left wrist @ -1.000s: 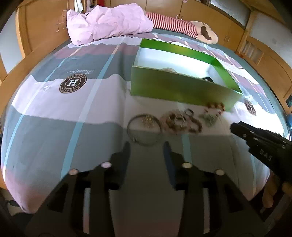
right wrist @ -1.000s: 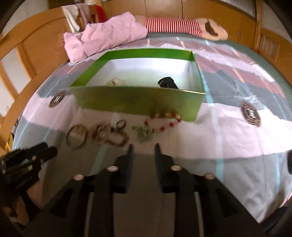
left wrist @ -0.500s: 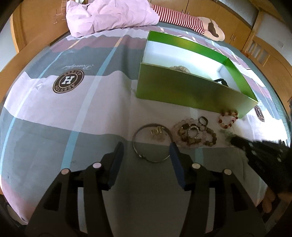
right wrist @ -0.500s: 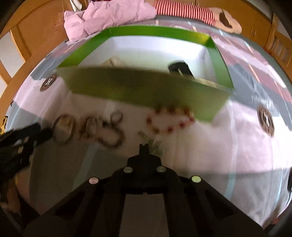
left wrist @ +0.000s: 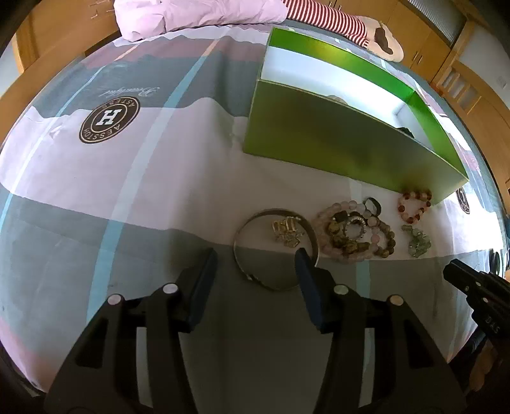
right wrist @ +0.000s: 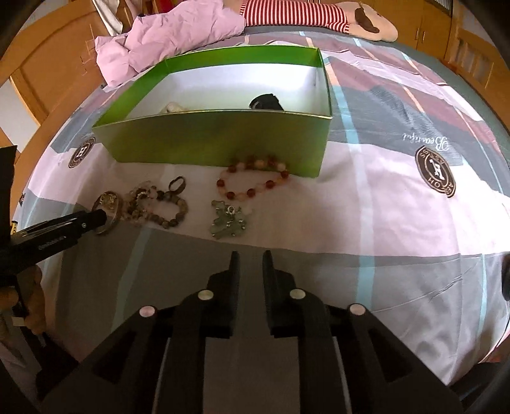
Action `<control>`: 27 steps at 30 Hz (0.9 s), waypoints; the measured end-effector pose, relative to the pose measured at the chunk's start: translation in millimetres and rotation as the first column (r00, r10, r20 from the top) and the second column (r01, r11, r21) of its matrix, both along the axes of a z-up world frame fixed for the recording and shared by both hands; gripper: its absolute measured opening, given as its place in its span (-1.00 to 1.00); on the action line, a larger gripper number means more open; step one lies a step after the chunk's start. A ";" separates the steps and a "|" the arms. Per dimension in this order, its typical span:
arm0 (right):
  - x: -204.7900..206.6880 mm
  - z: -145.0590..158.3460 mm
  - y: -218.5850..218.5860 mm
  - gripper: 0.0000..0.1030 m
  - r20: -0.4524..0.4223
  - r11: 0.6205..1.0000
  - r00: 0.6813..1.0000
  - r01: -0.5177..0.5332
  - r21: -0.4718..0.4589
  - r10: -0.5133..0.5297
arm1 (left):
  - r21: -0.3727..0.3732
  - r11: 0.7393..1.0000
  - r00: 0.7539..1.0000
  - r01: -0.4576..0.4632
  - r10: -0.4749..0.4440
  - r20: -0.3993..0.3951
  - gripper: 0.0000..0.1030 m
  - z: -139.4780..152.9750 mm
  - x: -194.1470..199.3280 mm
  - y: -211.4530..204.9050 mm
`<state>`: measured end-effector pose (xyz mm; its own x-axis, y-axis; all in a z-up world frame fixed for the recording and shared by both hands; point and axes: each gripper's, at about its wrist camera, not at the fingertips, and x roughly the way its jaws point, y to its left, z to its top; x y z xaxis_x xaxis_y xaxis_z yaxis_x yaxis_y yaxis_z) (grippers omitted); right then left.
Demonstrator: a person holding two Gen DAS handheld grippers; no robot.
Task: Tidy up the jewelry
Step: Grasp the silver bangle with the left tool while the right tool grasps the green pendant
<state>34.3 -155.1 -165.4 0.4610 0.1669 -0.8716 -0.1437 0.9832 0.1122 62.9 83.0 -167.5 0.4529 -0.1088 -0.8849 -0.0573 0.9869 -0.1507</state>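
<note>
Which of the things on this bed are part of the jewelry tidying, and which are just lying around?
Part of the job:
green box
metal bangle
gold charm
pile of beaded bracelets
dark ring
red bead bracelet
green stone piece

Just lying about:
pink quilt
striped plush toy
patterned bedsheet

Daylit bed (left wrist: 159,197), wooden cabinets (left wrist: 452,47) behind
</note>
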 end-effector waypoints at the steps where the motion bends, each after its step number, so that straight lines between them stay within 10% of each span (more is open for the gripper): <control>1: -0.3 -0.7 0.6 -0.71 -0.002 1.000 1.000 0.000 0.004 0.000 | 0.009 1.000 1.000 0.005 -0.005 -0.001 -0.02 -0.9 0.2 -0.7; 11: 1.2 -0.2 -3.9 -0.71 -0.008 1.000 1.000 0.017 0.013 -0.017 | 0.005 1.000 1.000 0.014 -0.014 0.010 -0.80 4.2 -14.5 8.7; 21: 3.5 -0.4 -0.7 -0.66 -0.010 1.000 1.000 0.013 0.023 -0.013 | 0.042 0.996 0.995 0.081 -0.083 0.051 -0.09 17.4 -12.8 -14.6; 24: 5.1 -1.3 0.4 -0.27 -0.011 0.999 1.000 0.011 0.033 -0.011 | 0.012 0.996 0.995 0.088 -0.089 0.041 0.37 16.7 -20.3 -10.7; 27: 9.2 -3.4 1.4 -0.16 -0.013 0.999 1.000 0.020 0.045 -0.019 | 0.040 0.994 0.995 0.097 -0.098 0.035 0.39 12.5 -17.9 -13.9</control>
